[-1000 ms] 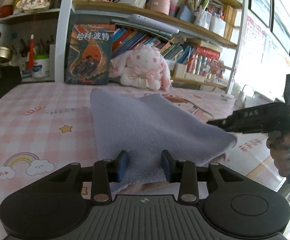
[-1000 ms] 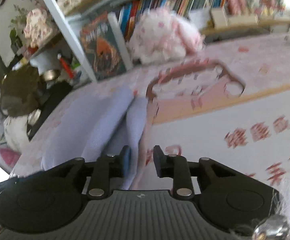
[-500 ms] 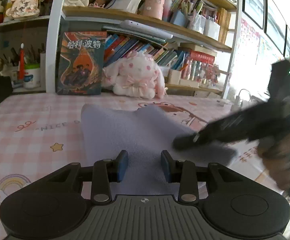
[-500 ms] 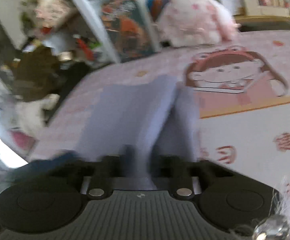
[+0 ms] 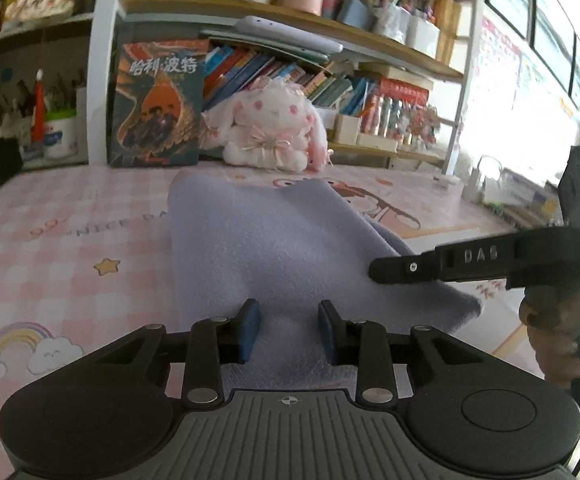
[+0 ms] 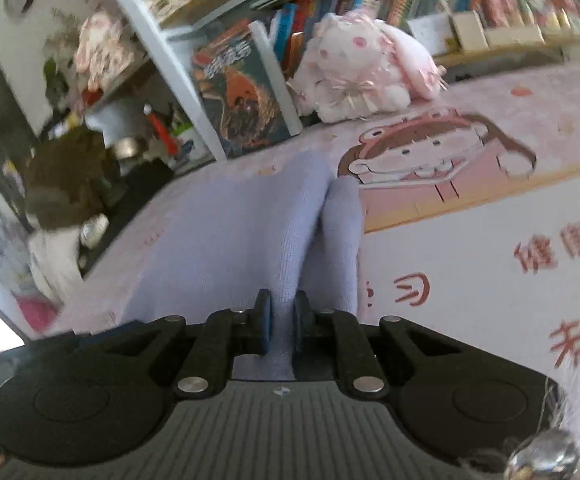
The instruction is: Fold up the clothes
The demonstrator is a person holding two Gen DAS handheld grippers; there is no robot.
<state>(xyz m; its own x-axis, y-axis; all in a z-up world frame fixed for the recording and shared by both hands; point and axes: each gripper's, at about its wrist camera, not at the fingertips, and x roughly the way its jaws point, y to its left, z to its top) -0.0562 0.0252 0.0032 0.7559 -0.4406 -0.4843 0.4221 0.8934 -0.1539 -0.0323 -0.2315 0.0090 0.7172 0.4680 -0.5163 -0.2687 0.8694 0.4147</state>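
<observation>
A lavender cloth [image 5: 274, 240] lies folded on the pink cartoon table mat [image 5: 50, 240]. My left gripper [image 5: 288, 332] is open, its blue pads on either side of the cloth's near edge, gripping nothing. My right gripper [image 6: 281, 322] is shut on a raised fold of the lavender cloth [image 6: 250, 232]. In the left wrist view the right gripper [image 5: 381, 270] comes in from the right and sits on the cloth's right side.
A pink plush bunny [image 5: 270, 128] and an upright dark book [image 5: 156, 106] stand at the back of the table under full bookshelves. A hand [image 5: 557, 332] holds the right gripper at the right edge. Cups and a dark object [image 6: 66, 184] sit at the far left.
The right gripper swung across the cloth and closed on a fold of it. The left gripper has opened wider and stayed at the cloth's near edge.
</observation>
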